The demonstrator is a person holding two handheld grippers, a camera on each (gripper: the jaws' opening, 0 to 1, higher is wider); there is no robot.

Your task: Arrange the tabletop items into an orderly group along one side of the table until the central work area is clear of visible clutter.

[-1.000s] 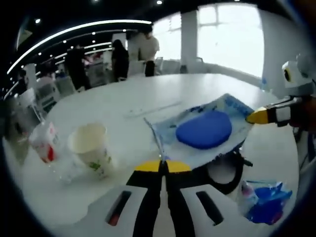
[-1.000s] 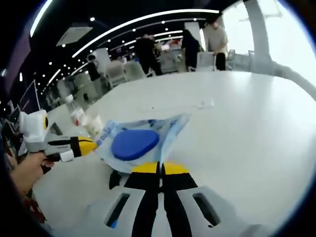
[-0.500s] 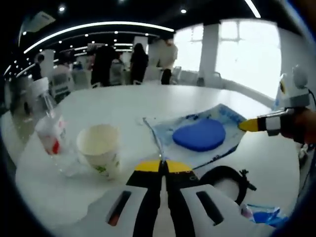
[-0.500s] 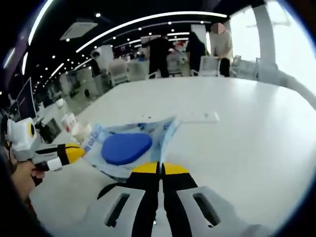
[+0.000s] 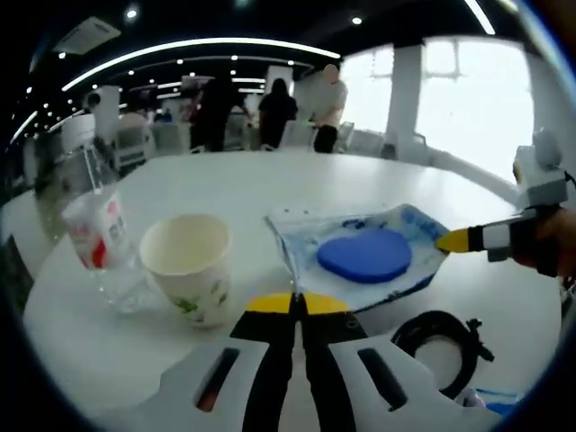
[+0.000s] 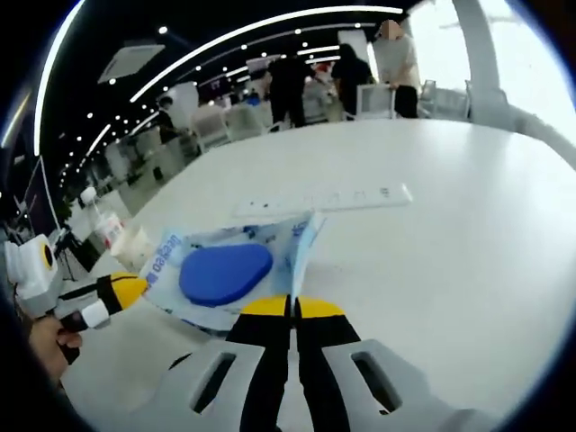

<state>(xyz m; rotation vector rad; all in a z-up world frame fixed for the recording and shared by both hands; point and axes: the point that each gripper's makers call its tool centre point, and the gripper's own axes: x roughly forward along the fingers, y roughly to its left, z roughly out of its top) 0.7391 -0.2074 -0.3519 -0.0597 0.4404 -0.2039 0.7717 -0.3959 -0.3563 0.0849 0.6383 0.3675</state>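
Both grippers pinching one pouch [image 5: 364,256], held stretched between them: left gripper [image 5: 292,301] clamped on one edge, right gripper [image 6: 290,306] on the opposite. Blue pad visible inside. Judged light, limp, slick film; best gripped at sealed edges, never the pad. Cup [image 5: 189,268] and bottle [image 5: 90,229] left of left gripper; black ring [image 5: 441,337] at its right.

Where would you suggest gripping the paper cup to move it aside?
Grip the paper cup by its rim, coming down from above with one finger inside. It stands upright and open-mouthed, with the plastic bottle close on one side, so a side approach looks cramped.
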